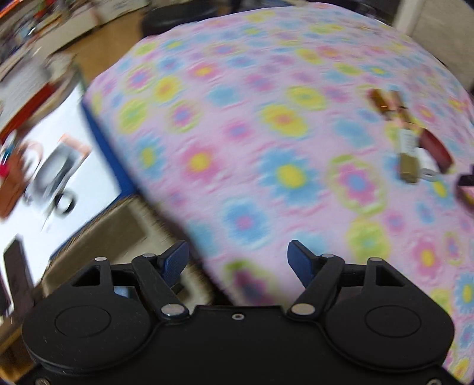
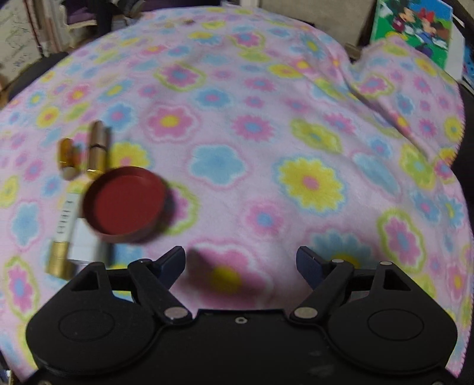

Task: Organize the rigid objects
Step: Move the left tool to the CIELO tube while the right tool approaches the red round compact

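A red round lid (image 2: 126, 204) lies on the flowered blanket (image 2: 251, 165), open side up. Left of it lie a gold tube (image 2: 97, 148), a small amber bottle (image 2: 66, 155) and a white tube with a gold cap (image 2: 63, 237). My right gripper (image 2: 241, 263) is open and empty, just right of and nearer than the lid. In the blurred left wrist view my left gripper (image 1: 238, 260) is open and empty over the blanket's (image 1: 237, 133) near left edge. The same cluster lies far right: amber bottle (image 1: 380, 100), gold-capped tube (image 1: 410, 160), red lid (image 1: 435, 151).
Left of the blanket is a white surface (image 1: 97, 183) with blurred dark items (image 1: 53, 177) and a brown thing (image 1: 14, 186). A dark object (image 1: 466, 189) shows at the right edge. A cartoon picture (image 2: 414, 26) stands at the back right, shelves (image 2: 23, 32) at back left.
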`<state>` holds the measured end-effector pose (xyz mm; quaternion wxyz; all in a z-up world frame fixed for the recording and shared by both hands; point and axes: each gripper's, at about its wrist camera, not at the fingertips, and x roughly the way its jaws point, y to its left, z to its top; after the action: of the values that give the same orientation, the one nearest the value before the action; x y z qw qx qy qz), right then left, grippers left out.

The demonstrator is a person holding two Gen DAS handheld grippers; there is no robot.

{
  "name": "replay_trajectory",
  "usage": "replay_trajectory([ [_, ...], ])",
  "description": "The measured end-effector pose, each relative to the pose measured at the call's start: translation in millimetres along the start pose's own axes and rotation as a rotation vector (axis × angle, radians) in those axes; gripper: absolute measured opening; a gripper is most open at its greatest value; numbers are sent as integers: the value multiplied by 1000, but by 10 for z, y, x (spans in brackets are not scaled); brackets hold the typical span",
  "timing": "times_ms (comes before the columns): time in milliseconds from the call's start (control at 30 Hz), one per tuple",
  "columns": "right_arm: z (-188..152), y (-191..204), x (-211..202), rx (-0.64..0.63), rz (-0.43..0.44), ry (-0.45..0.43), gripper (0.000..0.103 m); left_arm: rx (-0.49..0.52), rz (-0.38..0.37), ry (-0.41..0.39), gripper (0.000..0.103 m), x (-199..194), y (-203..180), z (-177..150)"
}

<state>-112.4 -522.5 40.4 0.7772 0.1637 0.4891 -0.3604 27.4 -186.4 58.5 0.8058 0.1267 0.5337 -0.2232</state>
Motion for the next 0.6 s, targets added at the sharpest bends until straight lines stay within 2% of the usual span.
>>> replay_trajectory([
  [167, 39, 244, -186, -14, 86, -43, 85, 132, -25, -28, 75, 50, -585, 241],
  [333, 152, 438, -111, -38, 137, -47, 86, 194, -58, -47, 79, 216, -982, 416],
  [433, 213, 526, 12, -59, 119, -44, 86, 178, -74, -61, 79, 351, -1086, 498],
  [533, 248, 523, 141, -62, 61, -52, 85, 149, -72, -79, 79, 509, -1126, 570],
  [600, 271, 456, 199, -50, 30, -54, 79, 136, -67, -87, 79, 645, -1148, 615],
])
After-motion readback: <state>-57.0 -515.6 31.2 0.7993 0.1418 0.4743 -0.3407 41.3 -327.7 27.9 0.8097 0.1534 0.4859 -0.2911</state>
